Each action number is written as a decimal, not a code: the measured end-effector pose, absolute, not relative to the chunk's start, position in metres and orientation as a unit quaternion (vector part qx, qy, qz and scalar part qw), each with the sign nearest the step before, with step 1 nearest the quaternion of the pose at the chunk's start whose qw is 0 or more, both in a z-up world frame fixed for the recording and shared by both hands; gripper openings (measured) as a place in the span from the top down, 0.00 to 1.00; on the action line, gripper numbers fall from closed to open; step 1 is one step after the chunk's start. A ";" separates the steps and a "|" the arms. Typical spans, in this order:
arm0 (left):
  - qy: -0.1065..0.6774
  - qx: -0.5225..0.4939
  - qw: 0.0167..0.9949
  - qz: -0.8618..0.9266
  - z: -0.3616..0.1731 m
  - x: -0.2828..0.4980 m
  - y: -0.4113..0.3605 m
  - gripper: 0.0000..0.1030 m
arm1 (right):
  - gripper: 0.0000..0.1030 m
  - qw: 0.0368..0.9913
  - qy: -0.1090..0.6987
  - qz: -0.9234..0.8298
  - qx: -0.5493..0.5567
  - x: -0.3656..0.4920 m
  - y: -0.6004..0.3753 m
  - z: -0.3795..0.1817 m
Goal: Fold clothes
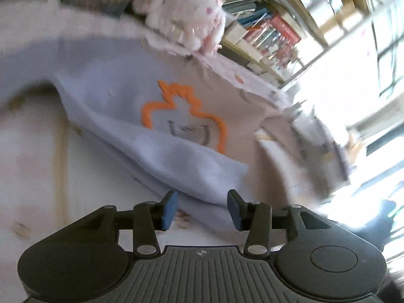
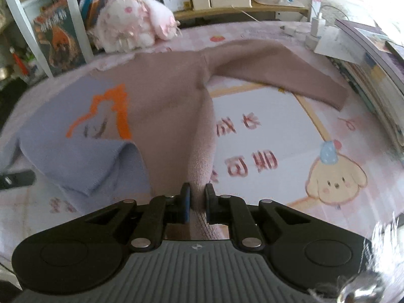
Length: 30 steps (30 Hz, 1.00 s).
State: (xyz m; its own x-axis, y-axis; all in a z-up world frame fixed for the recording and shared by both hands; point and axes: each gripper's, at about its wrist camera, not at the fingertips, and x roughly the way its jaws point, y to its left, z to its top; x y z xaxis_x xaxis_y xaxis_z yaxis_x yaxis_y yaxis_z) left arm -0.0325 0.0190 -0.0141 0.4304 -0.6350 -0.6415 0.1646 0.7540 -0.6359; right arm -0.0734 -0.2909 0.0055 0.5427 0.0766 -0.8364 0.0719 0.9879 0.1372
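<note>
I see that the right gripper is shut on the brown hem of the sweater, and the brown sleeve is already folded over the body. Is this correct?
Not quite. The right gripper is shut on the brown hem of the sweater, but the brown sleeve is not folded over the body: it lies stretched out to the side on the mat. The right wrist view shows it.

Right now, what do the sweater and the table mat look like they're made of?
Sweater: soft knit, likely wool or acrylic; matte, ribbed hem between the right gripper fingers. Table mat: probably smooth printed plastic or vinyl, showing flat cartoon print; the blur leaves that open.
</note>
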 end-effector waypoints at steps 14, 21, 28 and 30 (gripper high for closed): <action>0.545 -0.411 0.709 -0.178 -0.072 -0.011 0.011 0.63 | 0.90 0.870 0.486 -0.027 0.080 -0.090 -0.286 -0.012; 0.514 -0.431 0.717 -0.190 -0.067 -0.018 0.028 0.97 | 0.90 0.868 0.491 -0.023 0.072 -0.090 -0.288 -0.016; 0.486 -0.292 0.775 -0.280 -0.011 -0.070 0.096 0.96 | 0.90 0.864 0.495 -0.022 0.084 -0.094 -0.297 -0.008; 0.522 -0.242 0.774 -0.265 -0.018 -0.083 0.113 0.96 | 0.90 0.860 0.502 -0.016 0.083 -0.096 -0.298 -0.007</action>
State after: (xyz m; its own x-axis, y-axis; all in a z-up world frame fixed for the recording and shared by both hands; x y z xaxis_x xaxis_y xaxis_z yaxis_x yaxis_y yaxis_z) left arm -0.0829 0.1130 -0.0179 0.3140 -0.6627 -0.6799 0.1574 0.7426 -0.6510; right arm -0.0961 -0.2976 -0.0070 0.4946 0.0558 -0.8673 0.1116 0.9856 0.1271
